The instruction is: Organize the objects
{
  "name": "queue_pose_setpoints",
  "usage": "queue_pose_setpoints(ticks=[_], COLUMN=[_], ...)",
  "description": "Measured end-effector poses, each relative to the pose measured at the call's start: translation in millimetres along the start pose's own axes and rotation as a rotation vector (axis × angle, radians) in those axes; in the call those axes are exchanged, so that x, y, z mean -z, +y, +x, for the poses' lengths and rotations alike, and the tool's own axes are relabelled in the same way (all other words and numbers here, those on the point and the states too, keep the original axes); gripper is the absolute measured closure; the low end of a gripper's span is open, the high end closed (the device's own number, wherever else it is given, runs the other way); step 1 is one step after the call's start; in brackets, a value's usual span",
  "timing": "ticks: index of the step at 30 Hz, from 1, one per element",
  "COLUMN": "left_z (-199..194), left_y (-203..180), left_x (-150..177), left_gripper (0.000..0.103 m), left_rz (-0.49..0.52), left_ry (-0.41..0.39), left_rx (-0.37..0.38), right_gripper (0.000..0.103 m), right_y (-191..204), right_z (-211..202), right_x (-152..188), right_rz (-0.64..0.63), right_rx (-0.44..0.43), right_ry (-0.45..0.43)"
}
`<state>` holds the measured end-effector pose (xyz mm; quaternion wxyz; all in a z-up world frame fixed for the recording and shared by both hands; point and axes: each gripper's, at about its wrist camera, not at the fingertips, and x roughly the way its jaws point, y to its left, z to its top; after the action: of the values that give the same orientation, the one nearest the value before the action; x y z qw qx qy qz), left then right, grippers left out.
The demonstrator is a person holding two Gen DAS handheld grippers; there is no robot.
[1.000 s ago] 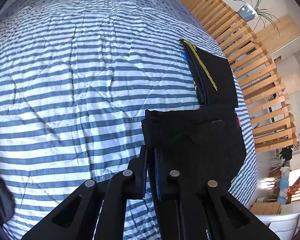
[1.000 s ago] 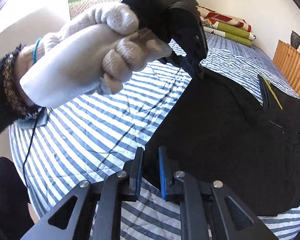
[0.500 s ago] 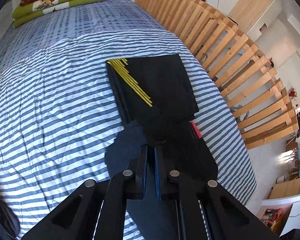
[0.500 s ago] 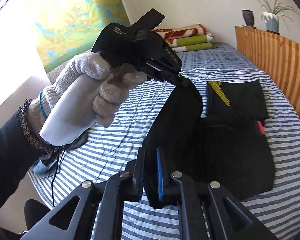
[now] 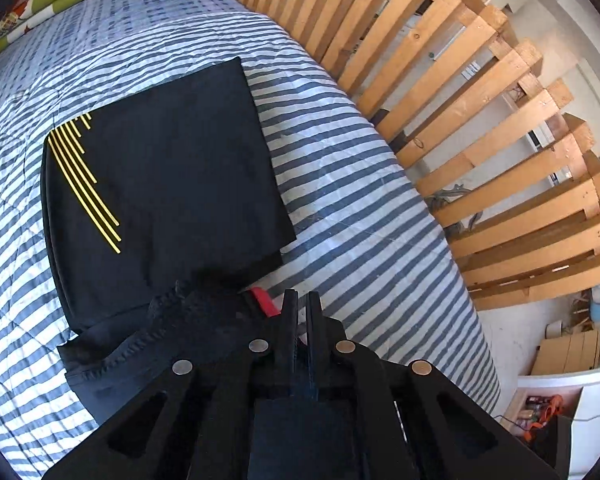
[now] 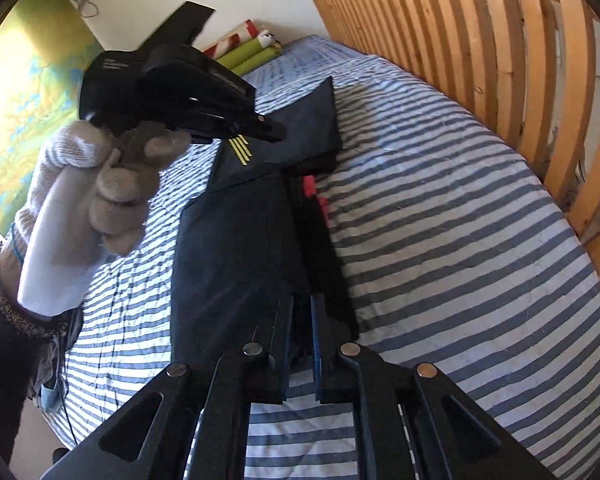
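Here both pairs of jaws pinch the black garment (image 6: 236,256), right gripper (image 6: 301,322) at its near edge, left gripper (image 5: 298,312) at the far one, over the folded pile (image 5: 160,168) on the bed (image 6: 440,208). Thin cloth could slip free and land crooked. Shadow hides each pinch.

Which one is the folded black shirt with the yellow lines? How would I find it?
Look at the bed with the blue-and-white striped cover, beside the wooden slat railing. The folded black shirt lies flat on it. Only it has thin yellow lines fanning across one corner; the other black garment, plain black, is pinched by both grippers.
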<state>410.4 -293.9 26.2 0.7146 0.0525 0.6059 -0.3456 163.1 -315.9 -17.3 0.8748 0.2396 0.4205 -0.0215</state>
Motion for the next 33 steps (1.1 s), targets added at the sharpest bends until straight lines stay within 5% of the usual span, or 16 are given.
queue_pose_setpoints(ticks=[3, 9, 12, 14, 17, 21, 23, 26, 29, 33], left_z=[-24, -41, -26, -15, -3, -2, -4, -5, -7, 5], left_y=[10, 83, 109, 118, 125, 123, 123, 128, 129, 128], left_x=[22, 118, 151, 162, 167, 169, 167, 161, 153, 146], left_gripper=[0.088, 0.086, 0.086, 0.086, 0.086, 0.086, 0.086, 0.086, 0.086, 0.086], left_rz=[0.066, -0.033, -0.089, -0.113, -0.144, -0.118, -0.117, -0.132, -0.135, -0.131], left_ry=[-0.049, -0.004, 0.031, 0.027, 0.02, -0.012, -0.03, -0.052, -0.087, -0.099], left_rx=[-0.077, -0.078, -0.057, -0.035, -0.008, -0.009, -0.003, 0.004, 0.0, -0.018], right_gripper=[0.096, 0.091, 0.066, 0.054, 0.054, 0.054, 0.057, 0.086, 0.098, 0.1], right_y=[-15, -5, 2, 9, 18, 27, 29, 24, 23, 12], right_z=[17, 30, 20, 16, 32, 78, 100, 119, 116, 101], right_x=[-1, 1, -11, -28, -57, -78, -80, -77, -74, -72], right_rz=[0.029, -0.102, -0.157, -0.182, -0.187, -0.21, -0.218, -0.171, -0.159, -0.12], right_rx=[0.0, 0.078, 0.065, 0.04, -0.037, 0.042, 0.072, 0.046, 0.062, 0.093], right_ry=[0.039, 0.136, 0.122, 0.086, 0.106, 0.137, 0.173, 0.208, 0.179, 0.121])
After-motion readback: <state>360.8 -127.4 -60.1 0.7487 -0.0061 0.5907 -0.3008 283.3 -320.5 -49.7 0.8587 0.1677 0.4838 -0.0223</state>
